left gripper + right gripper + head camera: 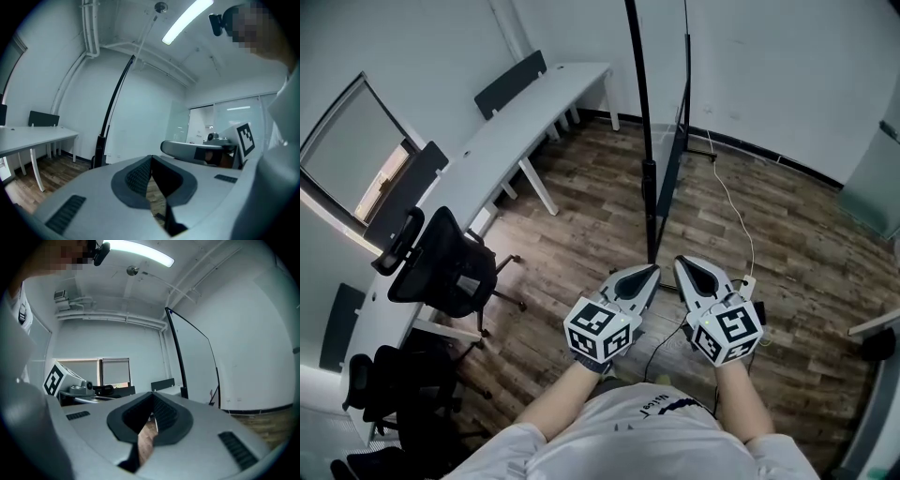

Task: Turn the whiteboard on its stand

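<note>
The whiteboard [673,155] stands edge-on ahead of me on its black stand [649,202], on the wooden floor. It shows as a thin black frame in the left gripper view [114,102] and in the right gripper view [177,352]. My left gripper [652,272] and right gripper [682,266] hang side by side close to my body, short of the stand's foot and touching nothing. Both are shut with their tips together and nothing between them, as the left gripper [151,160] and right gripper [152,396] show in their own views.
A long white desk [511,117] runs along the left wall, with black office chairs [441,267] beside it. A thin white cable [737,214] trails over the floor right of the stand. A window [352,155] is at far left, a glass panel [874,183] at far right.
</note>
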Available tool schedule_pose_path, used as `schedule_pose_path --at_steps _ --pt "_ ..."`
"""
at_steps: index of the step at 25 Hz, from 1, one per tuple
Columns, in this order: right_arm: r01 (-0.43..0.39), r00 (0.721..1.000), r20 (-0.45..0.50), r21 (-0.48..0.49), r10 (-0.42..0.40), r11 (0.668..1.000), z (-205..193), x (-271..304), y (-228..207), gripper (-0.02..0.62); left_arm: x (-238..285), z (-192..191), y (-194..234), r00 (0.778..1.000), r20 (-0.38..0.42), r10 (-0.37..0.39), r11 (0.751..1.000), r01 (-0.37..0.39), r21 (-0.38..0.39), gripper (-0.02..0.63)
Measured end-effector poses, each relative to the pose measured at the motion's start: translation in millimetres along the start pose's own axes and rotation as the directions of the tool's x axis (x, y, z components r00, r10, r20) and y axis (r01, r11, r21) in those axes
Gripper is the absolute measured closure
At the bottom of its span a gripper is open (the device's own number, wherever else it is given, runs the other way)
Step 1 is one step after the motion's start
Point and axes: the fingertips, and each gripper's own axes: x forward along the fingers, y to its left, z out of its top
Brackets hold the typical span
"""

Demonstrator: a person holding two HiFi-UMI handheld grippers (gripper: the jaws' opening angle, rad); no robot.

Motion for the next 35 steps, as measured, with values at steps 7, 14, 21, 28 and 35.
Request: schedule_pose_path --at_steps 7,14,21,28,35 --pt "0.015 1.0 0.006 0.038 -0.016 0.999 -8 -11 -15 0.584 11 -11 8 0.998 -0.003 0.069 0.998 -0.069 -0.001 0.592" --pt "0.049 0.999 -0.009 0.051 -0.049 0.997 -14 10 -36 0.584 33 -17 41 0.996 0.0 0.091 0.996 -0.091 -0.011 0.592" --pt "0.113 0.994 -0.016 0.042 -0.112 0.993 -16 63 -58 0.584 73 -19 122 0.991 0.001 0.133 0.991 -0.133 0.001 0.5" --pt "0.214 0.976 -0.034 0.049 -0.213 0.976 -9 110 -90 0.584 138 -41 207 0.979 -0.076 0.188 0.98 -0.182 0.08 0.369" --pt "0.349 0.936 -0.074 0.057 -0.345 0.935 -22 123 -116 0.584 201 -75 248 0.975 -0.153 0.159 0.983 -0.142 0.116 0.324"
